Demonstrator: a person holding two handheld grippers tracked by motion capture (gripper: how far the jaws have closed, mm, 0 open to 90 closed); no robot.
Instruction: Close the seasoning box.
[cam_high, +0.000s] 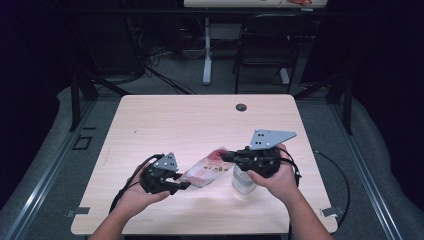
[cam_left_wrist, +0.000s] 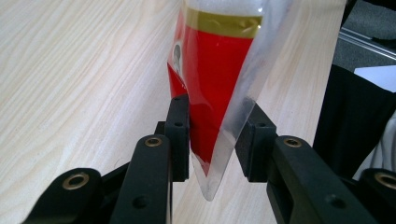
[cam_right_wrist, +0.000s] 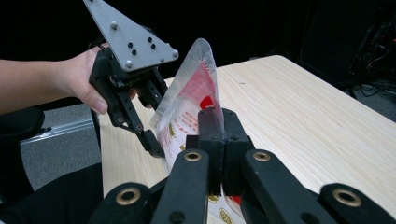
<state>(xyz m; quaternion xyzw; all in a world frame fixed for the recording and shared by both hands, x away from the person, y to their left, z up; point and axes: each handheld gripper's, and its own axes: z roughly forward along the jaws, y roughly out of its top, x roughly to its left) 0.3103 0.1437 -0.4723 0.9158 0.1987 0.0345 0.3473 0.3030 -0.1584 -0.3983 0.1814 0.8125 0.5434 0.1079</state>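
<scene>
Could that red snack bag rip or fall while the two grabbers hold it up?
It might. The right gripper pinches one edge of the red snack bag tightly, so a hard pull could tear it. The left gripper has only a thin clear corner between its jaws, which might slip out. A clear container stands just under the right hand and could be knocked over.

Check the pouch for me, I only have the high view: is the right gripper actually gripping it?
Observer: Yes. The right gripper has its jaws shut tight on the pouch edge.
Operator: Left one?
Observer: A clear pouch corner sits between the left gripper jaws, with both pads touching it.
Operator: Which face does its camera see?
Observer: A red panel with a gold band across it.
</scene>
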